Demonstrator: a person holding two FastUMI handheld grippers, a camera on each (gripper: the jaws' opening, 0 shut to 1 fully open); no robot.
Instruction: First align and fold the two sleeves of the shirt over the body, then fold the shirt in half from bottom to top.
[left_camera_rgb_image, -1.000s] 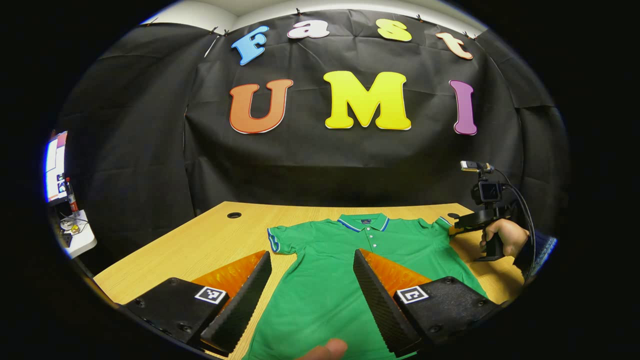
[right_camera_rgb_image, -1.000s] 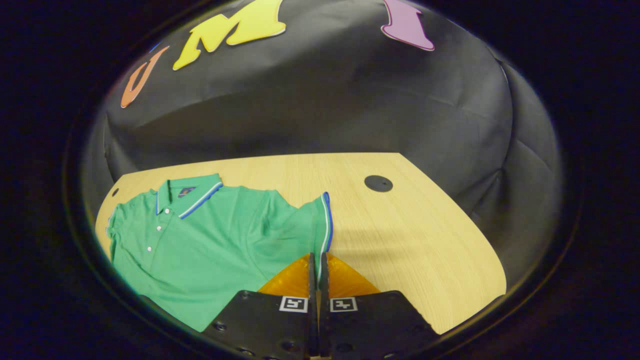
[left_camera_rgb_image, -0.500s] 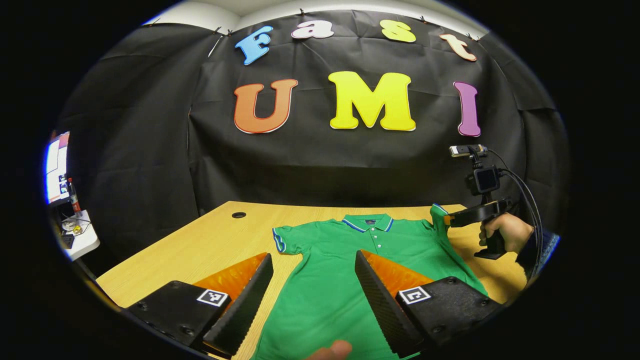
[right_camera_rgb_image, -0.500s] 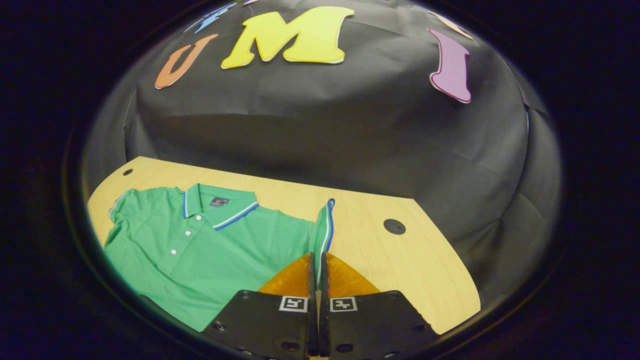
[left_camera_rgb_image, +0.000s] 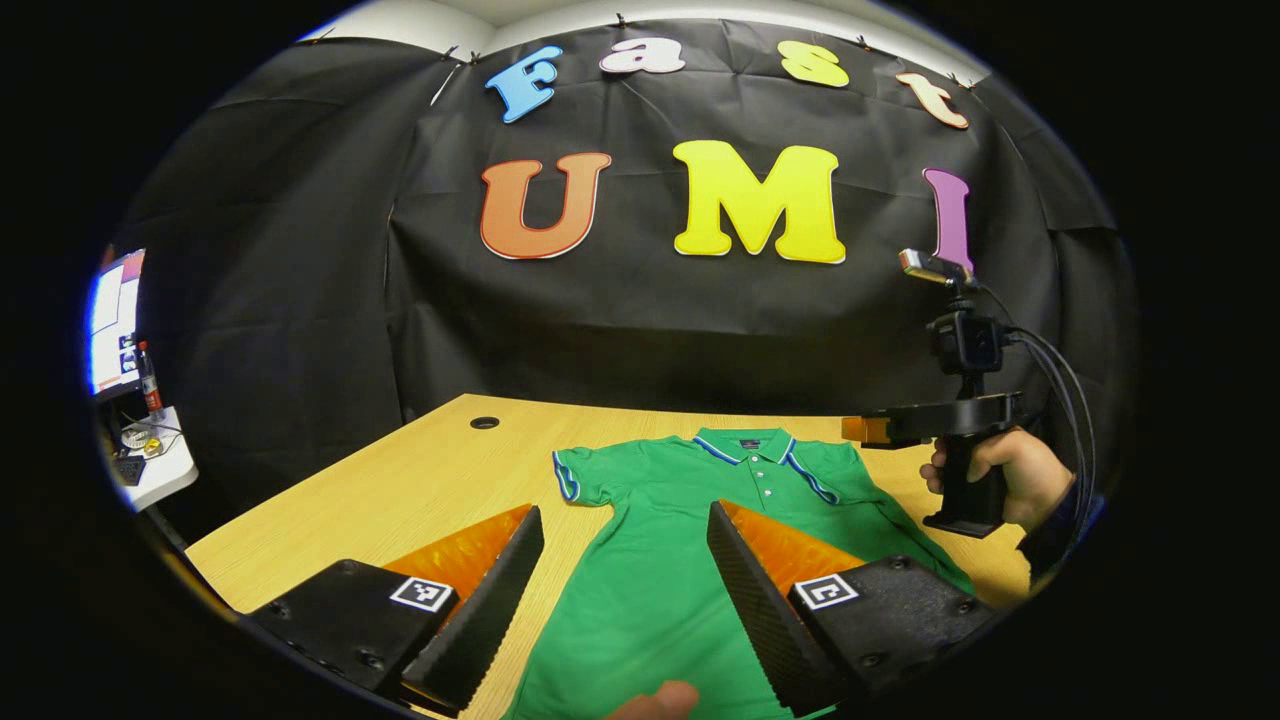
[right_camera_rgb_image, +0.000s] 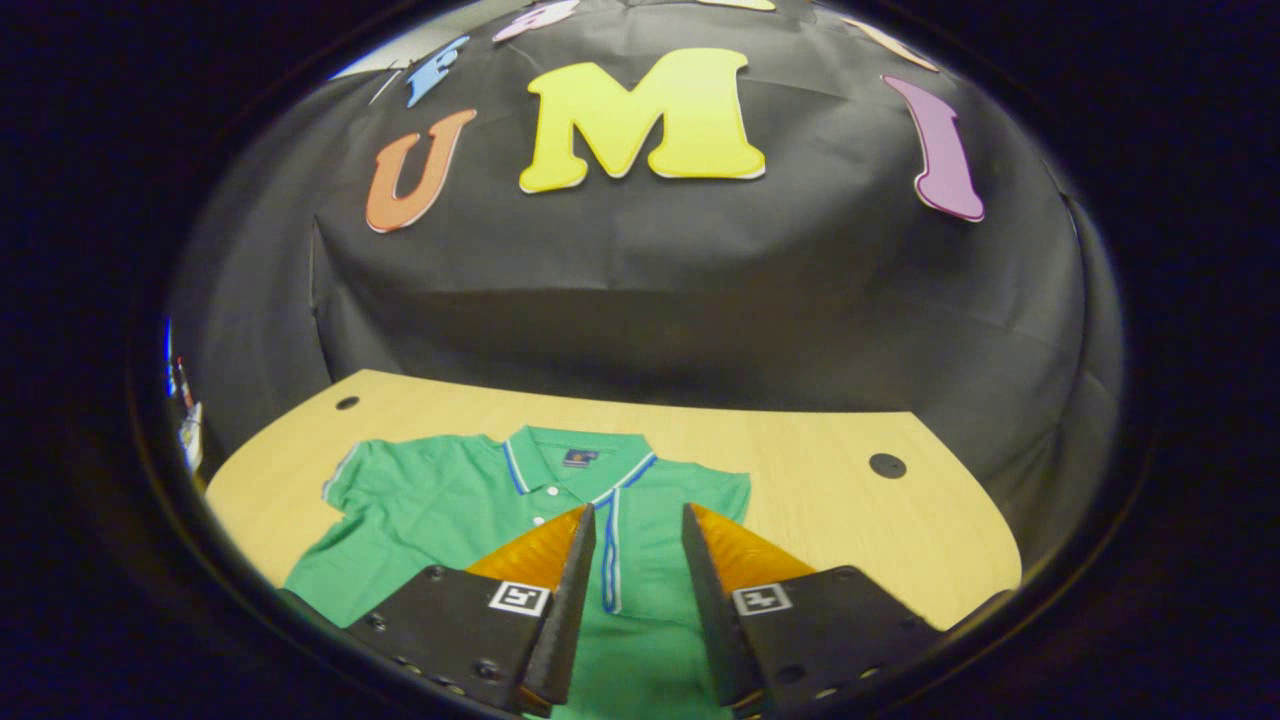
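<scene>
The left gripper (left_camera_rgb_image: 612, 590) was held low over the shirt's hem, jaws wide apart. The green shirt (left_camera_rgb_image: 690, 560) was laid flat on the counter (left_camera_rgb_image: 400, 490), one sleeve (right_camera_rgb_image: 612, 545) folded across the chest. Above it the right gripper (right_camera_rgb_image: 637, 590) was held, jaws apart.
</scene>
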